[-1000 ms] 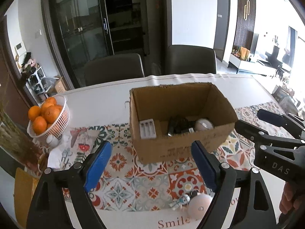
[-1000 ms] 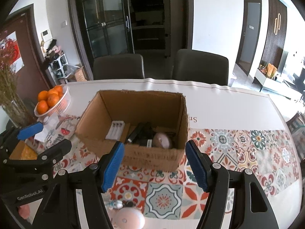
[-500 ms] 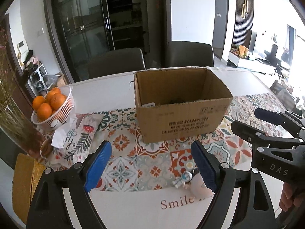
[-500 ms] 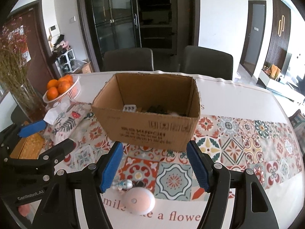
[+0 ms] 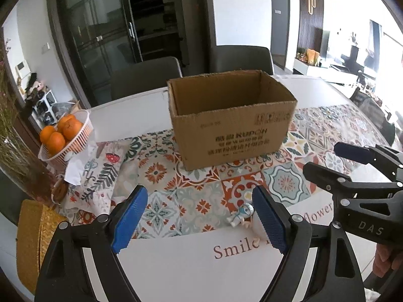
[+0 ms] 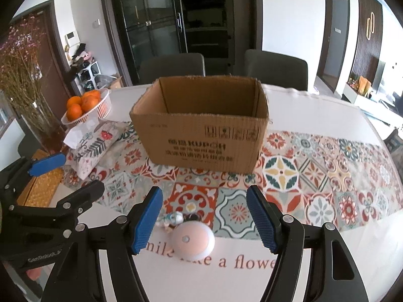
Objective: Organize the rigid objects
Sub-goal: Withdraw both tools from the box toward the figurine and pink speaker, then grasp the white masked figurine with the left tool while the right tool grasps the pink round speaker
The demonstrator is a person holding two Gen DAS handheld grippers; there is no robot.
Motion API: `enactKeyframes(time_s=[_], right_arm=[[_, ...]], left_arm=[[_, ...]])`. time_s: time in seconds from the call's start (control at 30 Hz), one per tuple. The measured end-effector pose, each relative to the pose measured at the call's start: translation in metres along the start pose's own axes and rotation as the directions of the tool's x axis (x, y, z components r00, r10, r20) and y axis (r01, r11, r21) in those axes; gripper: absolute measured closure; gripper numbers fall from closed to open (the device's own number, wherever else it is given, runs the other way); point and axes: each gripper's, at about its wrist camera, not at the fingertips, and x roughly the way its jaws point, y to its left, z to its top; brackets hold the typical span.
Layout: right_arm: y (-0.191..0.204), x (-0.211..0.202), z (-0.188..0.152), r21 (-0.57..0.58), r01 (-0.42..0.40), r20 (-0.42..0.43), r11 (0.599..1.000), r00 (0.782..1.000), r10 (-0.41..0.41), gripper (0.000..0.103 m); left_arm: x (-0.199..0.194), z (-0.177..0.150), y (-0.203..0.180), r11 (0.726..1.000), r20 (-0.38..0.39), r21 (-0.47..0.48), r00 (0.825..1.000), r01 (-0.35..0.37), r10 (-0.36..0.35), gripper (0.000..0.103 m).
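Observation:
An open cardboard box (image 5: 231, 120) stands on the patterned table runner; it also shows in the right wrist view (image 6: 201, 123). Its contents are hidden from this low angle. A pale pink round object (image 6: 192, 241) lies on the table near me, with a small white and blue astronaut figure (image 6: 172, 218) just behind it; the figure also shows in the left wrist view (image 5: 240, 215). My right gripper (image 6: 204, 221) is open and empty, with the pink object between its fingers' line. My left gripper (image 5: 199, 219) is open and empty, left of the figure.
A white basket of oranges (image 5: 64, 136) and a floral tissue pouch (image 6: 93, 143) sit at the left. A vase of dried flowers (image 6: 27, 100) and a yellow woven mat (image 5: 32, 241) are at the far left. Two chairs (image 6: 275, 71) stand behind the table.
Both grippers have dropped lower and pulled back from the box, so its inside is no longer visible. The pink object and figure now lie closer between the right fingers.

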Motion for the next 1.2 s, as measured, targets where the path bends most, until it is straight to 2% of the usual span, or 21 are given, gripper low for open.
enactKeyframes(time_s=[0.4,0.8,1.2], right_arm=[[-0.003,0.011,-0.030,0.034,-0.001,-0.049,0.999,0.999,0.003,0.033],[0.000,0.030,-0.047,0.042,-0.034,-0.121,0.999,0.992,0.038,0.033],[0.003,0.058,-0.065,0.056,-0.080,-0.202,0.995,0.975,0.090,0.033]], left_arm=[[0.009,-0.025,-0.006,1.000,-0.033,-0.003,0.999,0.002,-0.002,0.018],[0.015,-0.040,0.004,0.989,-0.093,-0.147,0.996,-0.019,0.006,0.019],[0.037,-0.049,0.004,0.981,-0.147,-0.193,0.989,-0.010,-0.019,0.019]])
